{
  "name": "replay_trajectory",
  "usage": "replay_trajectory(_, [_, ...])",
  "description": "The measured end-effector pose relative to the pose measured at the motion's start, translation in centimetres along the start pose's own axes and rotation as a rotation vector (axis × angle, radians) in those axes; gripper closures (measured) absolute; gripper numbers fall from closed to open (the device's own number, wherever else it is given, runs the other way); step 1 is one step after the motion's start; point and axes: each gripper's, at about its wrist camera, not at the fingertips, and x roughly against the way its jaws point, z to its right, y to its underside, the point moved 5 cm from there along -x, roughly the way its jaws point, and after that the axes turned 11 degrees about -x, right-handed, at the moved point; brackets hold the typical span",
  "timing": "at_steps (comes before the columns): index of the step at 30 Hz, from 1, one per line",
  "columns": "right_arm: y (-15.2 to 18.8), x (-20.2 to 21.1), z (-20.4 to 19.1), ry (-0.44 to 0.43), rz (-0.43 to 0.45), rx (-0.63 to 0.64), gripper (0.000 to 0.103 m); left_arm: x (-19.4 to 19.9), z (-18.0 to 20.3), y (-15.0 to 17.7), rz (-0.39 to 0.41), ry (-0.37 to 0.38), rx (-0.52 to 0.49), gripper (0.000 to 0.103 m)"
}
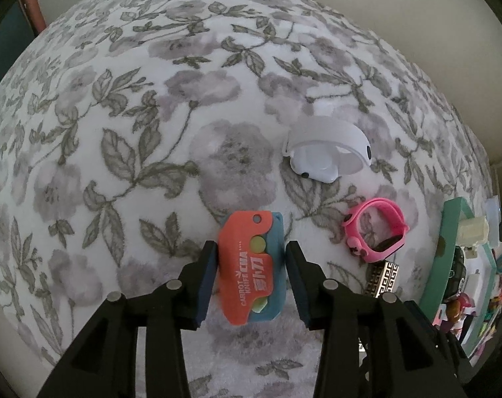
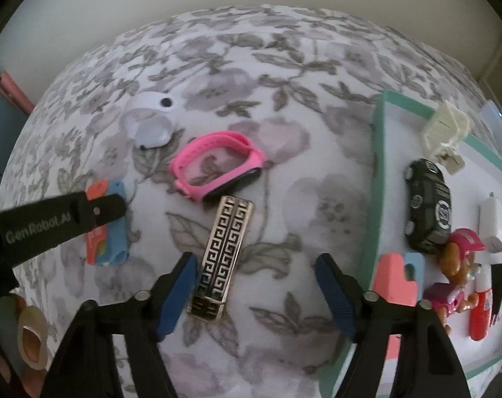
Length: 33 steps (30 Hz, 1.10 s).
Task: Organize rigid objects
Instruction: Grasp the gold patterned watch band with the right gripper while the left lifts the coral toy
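Left wrist: jaws apart (astride carrot knife (image 1: 251, 265)).

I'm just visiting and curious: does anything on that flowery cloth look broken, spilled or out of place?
Nothing looks broken or spilled. Four items lie loose on the cloth outside the teal tray: the orange carrot knife toy, white case, pink wristband and patterned metal bar.

dim, soft light; heavy fisheye warp, perhaps slight blur
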Motion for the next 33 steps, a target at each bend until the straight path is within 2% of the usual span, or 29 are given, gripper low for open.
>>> replay_trajectory(4, [0.0, -0.1, -0.6, 0.025, 0.009, 0.038, 0.044, -0.1, 0.5, 0.0, 0.007, -0.010, -0.009, 0.060])
replay_trajectory(6, [0.0, -0.2, -1.1, 0.040, 0.013, 0.064, 0.054, -0.1, 0.4, 0.0, 0.010, -0.011, -0.011, 0.060])
replay_trajectory(8, [0.0, -0.3, -1.3, 0.051, 0.017, 0.080, 0.060, -0.1, 0.4, 0.0, 0.011, -0.013, -0.019, 0.060])
replay_trajectory(12, [-0.2, -0.3, -1.0, 0.052, 0.017, 0.073, 0.081, -0.3, 1.0, -0.1, 0.014, -0.053, -0.077, 0.059])
replay_trajectory(17, [-0.1, -0.1, -0.5, 0.045, 0.015, 0.073, 0.081, -1.4, 2.3, 0.2, 0.001, -0.103, -0.132, 0.059])
replay_trajectory(27, [0.4, 0.3, -0.4, 0.059, 0.026, 0.090, 0.081, -1.4, 2.2, 0.3, 0.007, -0.105, -0.134, 0.060])
replay_trajectory(30, [0.3, 0.3, -0.5, 0.046, 0.022, 0.082, 0.081, -1.1, 1.9, 0.4, 0.007, -0.047, -0.107, 0.060])
replay_trajectory(33, [0.4, 0.7, -0.6, -0.018, 0.015, 0.073, 0.081, -0.5, 1.9, 0.5, 0.012, 0.007, -0.083, 0.060])
